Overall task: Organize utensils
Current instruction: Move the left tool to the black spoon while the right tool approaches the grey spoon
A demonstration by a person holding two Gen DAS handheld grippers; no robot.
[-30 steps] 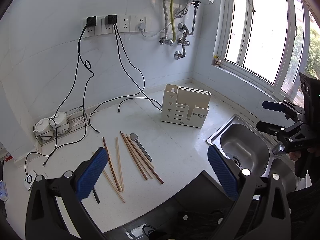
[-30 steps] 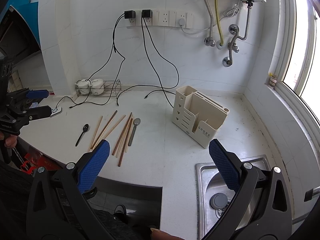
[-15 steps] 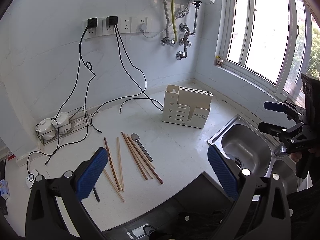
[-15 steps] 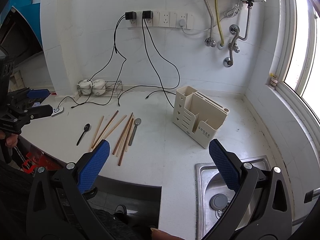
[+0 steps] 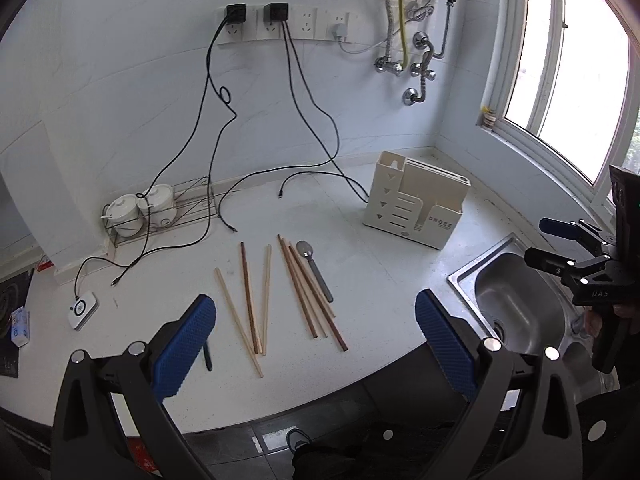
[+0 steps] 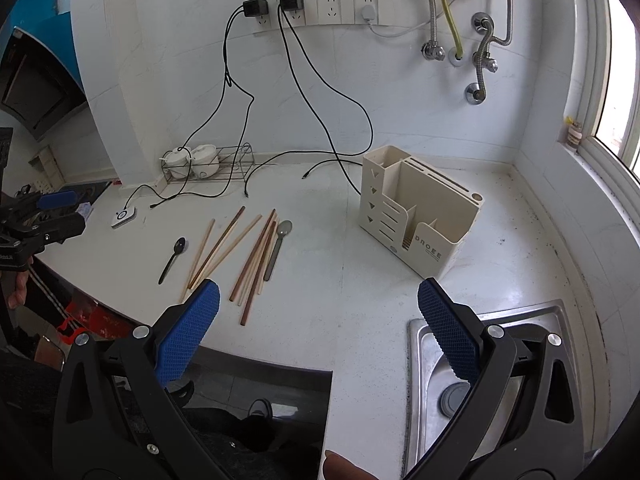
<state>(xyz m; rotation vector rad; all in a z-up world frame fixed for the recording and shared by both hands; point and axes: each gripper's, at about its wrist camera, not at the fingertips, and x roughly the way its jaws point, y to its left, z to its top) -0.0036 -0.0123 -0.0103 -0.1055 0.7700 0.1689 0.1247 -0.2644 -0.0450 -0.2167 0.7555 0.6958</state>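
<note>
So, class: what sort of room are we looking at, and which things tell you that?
Most likely a home kitchen: a stainless steel sink set into the white countertop, a cream plastic utensil holder, and wooden chopsticks lying loose on the counter.

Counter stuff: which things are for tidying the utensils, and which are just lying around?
For the job:
chopsticks
grey spoon
black spoon
cream utensil holder
left claw and right claw, both open and empty

Just lying about:
black cables
two white lidded pots in a wire rack
small white charger pad
sink
</note>
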